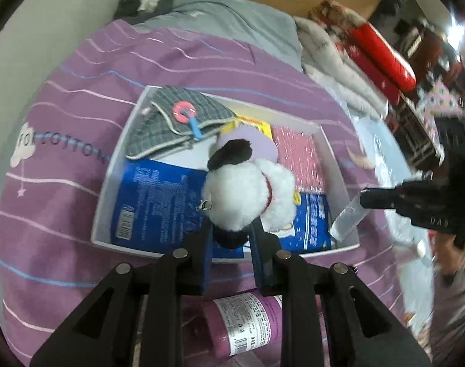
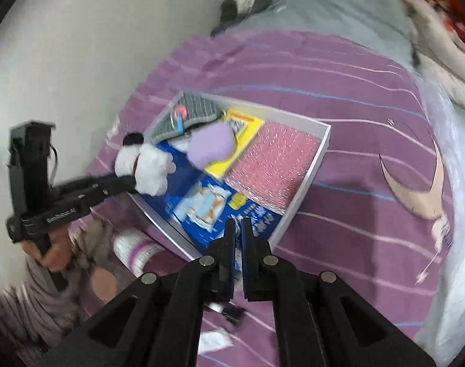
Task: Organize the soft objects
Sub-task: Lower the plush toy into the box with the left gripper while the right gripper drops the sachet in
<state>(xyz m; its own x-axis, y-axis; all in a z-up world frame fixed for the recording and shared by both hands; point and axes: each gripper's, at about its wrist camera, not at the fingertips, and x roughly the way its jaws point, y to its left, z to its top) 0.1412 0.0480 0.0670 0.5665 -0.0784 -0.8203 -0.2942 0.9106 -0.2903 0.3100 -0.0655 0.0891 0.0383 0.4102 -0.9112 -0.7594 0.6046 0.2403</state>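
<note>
A white plush dog (image 1: pixel 247 192) with black ears hangs over the near side of a white box (image 1: pixel 339 168), and my left gripper (image 1: pixel 230 229) is shut on its lower black part. The right wrist view shows that plush dog (image 2: pixel 146 165) at the box's (image 2: pixel 321 150) left edge, on the left gripper (image 2: pixel 128 180). My right gripper (image 2: pixel 238 223) is shut over the box's near corner. A thin clear plastic wrapper (image 1: pixel 348 217) hangs from the right gripper's (image 1: pixel 363 198) tip.
The box lies on a purple striped bedspread (image 1: pixel 64 122) and holds a grey plaid pouch (image 1: pixel 177 125), blue packs (image 1: pixel 159 198), a pink pack (image 1: pixel 299 159), a yellow pack (image 2: pixel 244 122) and a lilac pad (image 2: pixel 211 143). A purple labelled roll (image 1: pixel 247 321) lies near me. Folded quilts (image 1: pixel 339 61) lie at the right.
</note>
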